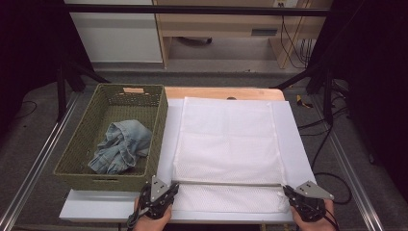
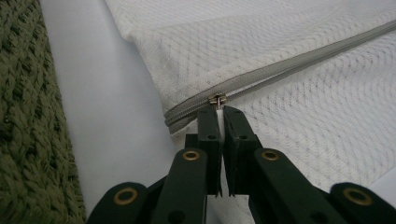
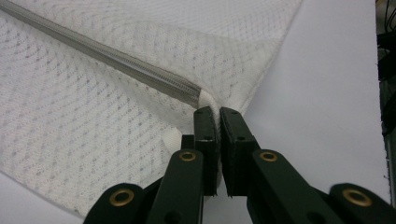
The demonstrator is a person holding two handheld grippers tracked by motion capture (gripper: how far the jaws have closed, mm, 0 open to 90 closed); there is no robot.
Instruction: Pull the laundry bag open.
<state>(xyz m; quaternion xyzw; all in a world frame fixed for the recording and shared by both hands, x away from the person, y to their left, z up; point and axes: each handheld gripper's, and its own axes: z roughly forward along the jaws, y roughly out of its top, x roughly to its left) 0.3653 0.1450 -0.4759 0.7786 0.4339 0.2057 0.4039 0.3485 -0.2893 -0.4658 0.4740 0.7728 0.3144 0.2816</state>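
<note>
White tabletop (image 1: 308, 159), mesh laundry bag (image 1: 228, 139) spread at centre.
Left gripper (image 2: 219, 108) pinched on zipper pull (image 2: 217, 99) at 7 o'clock; right gripper (image 3: 218, 110) clamped on bag corner (image 3: 211, 100) at 5 o'clock; bare margin along 3 o'clock edge; woven basket (image 1: 82, 144) with denim (image 1: 120, 147) crowding 9 o'clock.

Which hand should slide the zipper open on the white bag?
Probably the left. The left gripper is shut on the zipper pull at the mesh bag's left end. The right gripper pinches the fabric corner at the far end, so it can anchor.
</note>
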